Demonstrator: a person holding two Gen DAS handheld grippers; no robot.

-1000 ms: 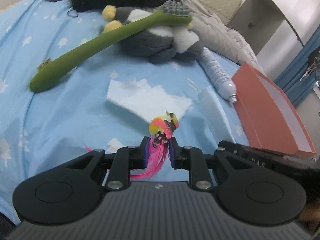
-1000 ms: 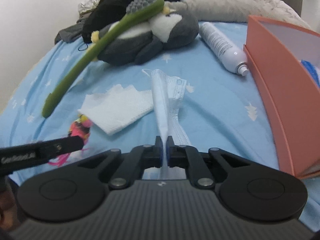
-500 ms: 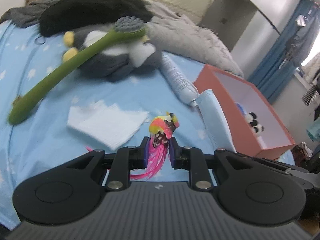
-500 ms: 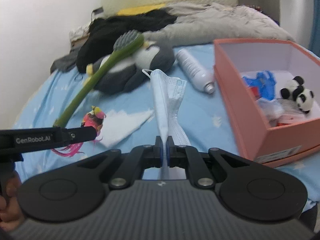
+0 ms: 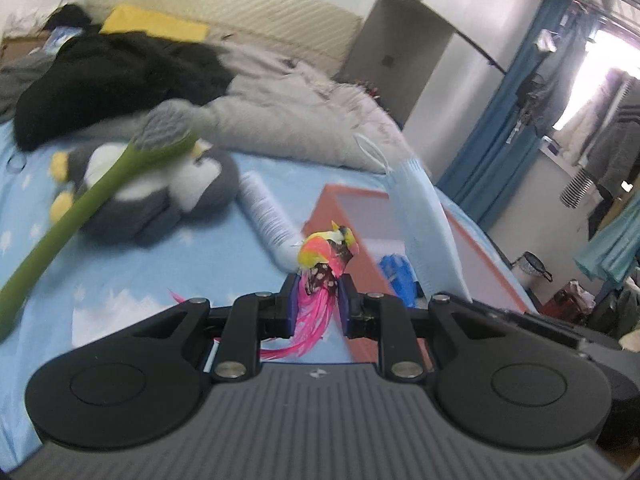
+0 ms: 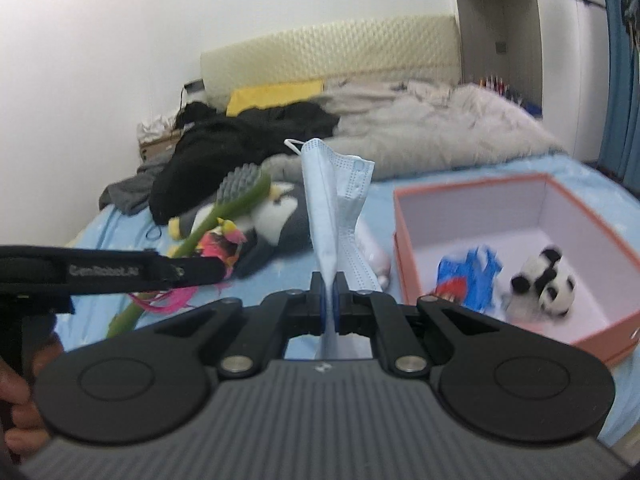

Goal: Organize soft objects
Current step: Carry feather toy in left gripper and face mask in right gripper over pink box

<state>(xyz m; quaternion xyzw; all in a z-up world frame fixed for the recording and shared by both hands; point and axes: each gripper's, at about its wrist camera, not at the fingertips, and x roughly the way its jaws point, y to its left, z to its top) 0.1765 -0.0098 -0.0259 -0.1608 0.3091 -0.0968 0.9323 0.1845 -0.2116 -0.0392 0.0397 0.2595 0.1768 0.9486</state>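
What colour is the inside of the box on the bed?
The box is white inside and salmon-orange outside; the right wrist view shows it best.

— What's the left gripper [image 5: 319, 304] got?

— A feathered toy bird [image 5: 325, 258], pinched between its fingers, pink tail feathers trailing back.

— And past it?

— An orange box [image 5: 472, 236] on the blue star-print sheet [image 5: 160, 264]. A light blue face mask [image 5: 424, 224] stands up in front of the box.

— To the left?

— A plush penguin [image 5: 152, 196], blurred, with a long green brush [image 5: 80, 208] lying across it. A white bottle [image 5: 268, 220] lies beside the penguin.
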